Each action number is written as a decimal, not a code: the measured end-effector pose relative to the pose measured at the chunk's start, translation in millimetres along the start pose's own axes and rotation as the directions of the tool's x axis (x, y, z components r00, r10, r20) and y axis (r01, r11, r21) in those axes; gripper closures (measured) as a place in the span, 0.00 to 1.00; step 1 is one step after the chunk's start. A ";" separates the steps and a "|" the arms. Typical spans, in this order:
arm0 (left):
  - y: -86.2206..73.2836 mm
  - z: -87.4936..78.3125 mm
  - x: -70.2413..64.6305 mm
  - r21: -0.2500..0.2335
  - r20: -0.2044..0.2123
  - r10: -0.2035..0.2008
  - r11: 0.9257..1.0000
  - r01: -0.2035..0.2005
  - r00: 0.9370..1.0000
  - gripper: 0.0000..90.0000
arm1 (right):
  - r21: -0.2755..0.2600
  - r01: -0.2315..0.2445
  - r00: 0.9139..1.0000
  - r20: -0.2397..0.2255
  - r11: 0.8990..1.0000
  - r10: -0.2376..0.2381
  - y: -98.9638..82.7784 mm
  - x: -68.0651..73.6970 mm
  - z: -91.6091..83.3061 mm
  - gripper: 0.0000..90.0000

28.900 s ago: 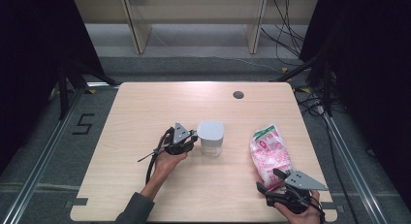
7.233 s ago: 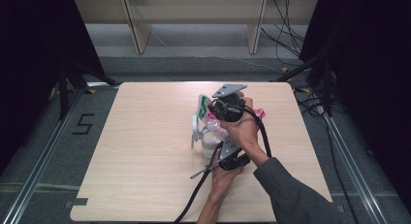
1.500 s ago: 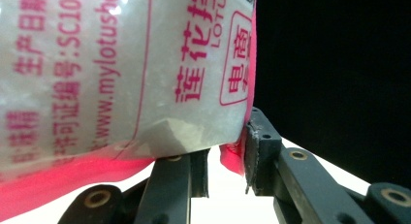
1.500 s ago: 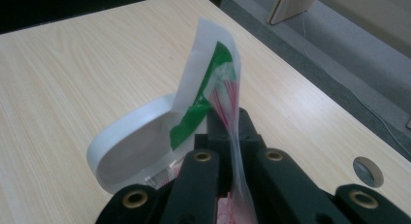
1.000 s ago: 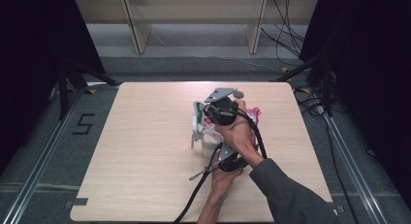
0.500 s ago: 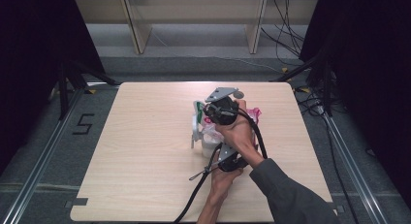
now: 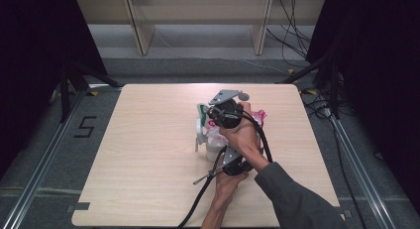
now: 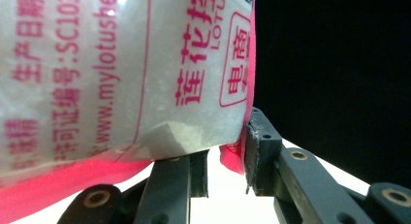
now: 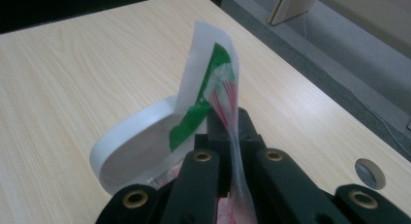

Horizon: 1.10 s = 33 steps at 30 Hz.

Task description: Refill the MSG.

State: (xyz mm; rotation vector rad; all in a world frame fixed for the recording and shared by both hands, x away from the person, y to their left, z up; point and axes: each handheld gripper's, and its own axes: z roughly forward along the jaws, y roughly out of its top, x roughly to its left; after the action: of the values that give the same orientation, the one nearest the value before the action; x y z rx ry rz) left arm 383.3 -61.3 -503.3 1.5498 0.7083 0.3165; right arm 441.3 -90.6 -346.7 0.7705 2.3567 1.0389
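Note:
A pink and white printed bag [image 7: 257,115] is held tilted over a white round container [image 7: 212,148] at the middle of the table. My right gripper [image 7: 214,115], the one with the grey plate, is shut on the bag's green and white corner [image 9: 213,73]; its jaws [image 9: 224,117] pinch the film just above the container's rim [image 9: 131,129]. My left gripper [image 7: 225,152] comes from below, nearer the person. In its own view my left gripper [image 8: 225,161] has the bag's [image 8: 121,73] pink lower edge between its jaws, both pads touching it.
The light wooden table [image 7: 148,154] has bare room to the left and front. A small round hole [image 9: 370,173] sits near its far edge. Cables trail from both grippers toward the person. Beyond the table are a grey floor and a shelf frame [image 7: 198,21].

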 end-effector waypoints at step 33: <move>1.8 -4.2 0.8 0.010 -0.027 0.014 1.000 -0.014 1.000 0.82 | -0.041 -0.011 1.000 -0.029 0.999 0.009 3.6 -3.1 -7.2 1.00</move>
State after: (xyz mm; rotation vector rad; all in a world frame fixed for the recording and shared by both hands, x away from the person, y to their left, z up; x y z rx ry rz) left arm 381.9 -57.3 -501.2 1.5626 0.7214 0.3452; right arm 440.4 -94.3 -339.0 0.7575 2.3506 1.1063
